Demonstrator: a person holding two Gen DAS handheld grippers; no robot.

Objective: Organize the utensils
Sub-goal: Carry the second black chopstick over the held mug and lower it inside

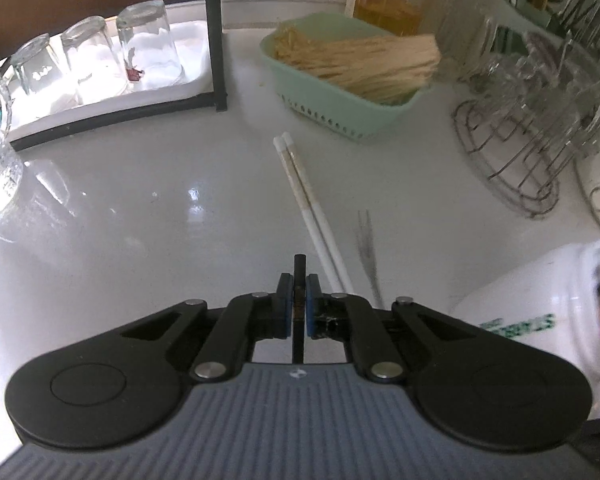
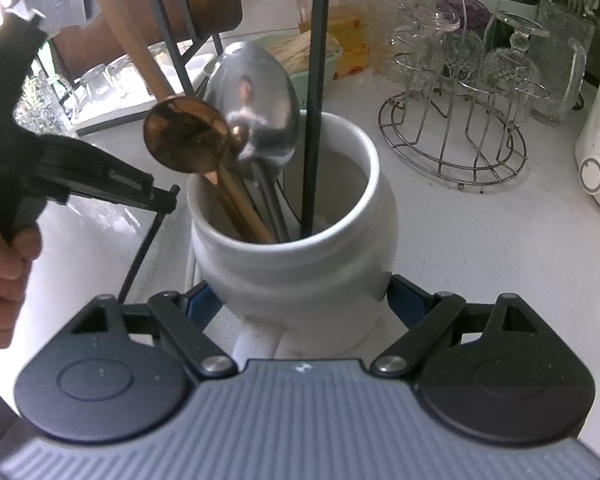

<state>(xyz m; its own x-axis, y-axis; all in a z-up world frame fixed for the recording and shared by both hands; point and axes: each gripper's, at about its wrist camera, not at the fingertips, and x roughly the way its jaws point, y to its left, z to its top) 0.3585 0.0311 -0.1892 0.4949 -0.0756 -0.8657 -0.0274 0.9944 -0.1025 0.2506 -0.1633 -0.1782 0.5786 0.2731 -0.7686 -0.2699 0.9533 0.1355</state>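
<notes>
We saw both fisheye views well lit by soft daylight, with white glare patches on the glossy white countertop [image 1: 140,184] and a blown-out bright area behind the upturned clear drinking glasses [image 1: 92,56]. Straight lines bowed toward the edges and the corners fell dark. In the left view the wire glass rack [image 1: 532,152] and the white ceramic jar [image 1: 540,320] smeared with motion blur, while the polished steel spoon bowl [image 2: 260,104] mirrored the room sharply.

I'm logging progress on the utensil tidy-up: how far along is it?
Done: spoons and a black stick stand in the white crock, which the right gripper steadies. In hand: the left gripper pinches a black chopstick. Left: white chopsticks on the counter.
</notes>
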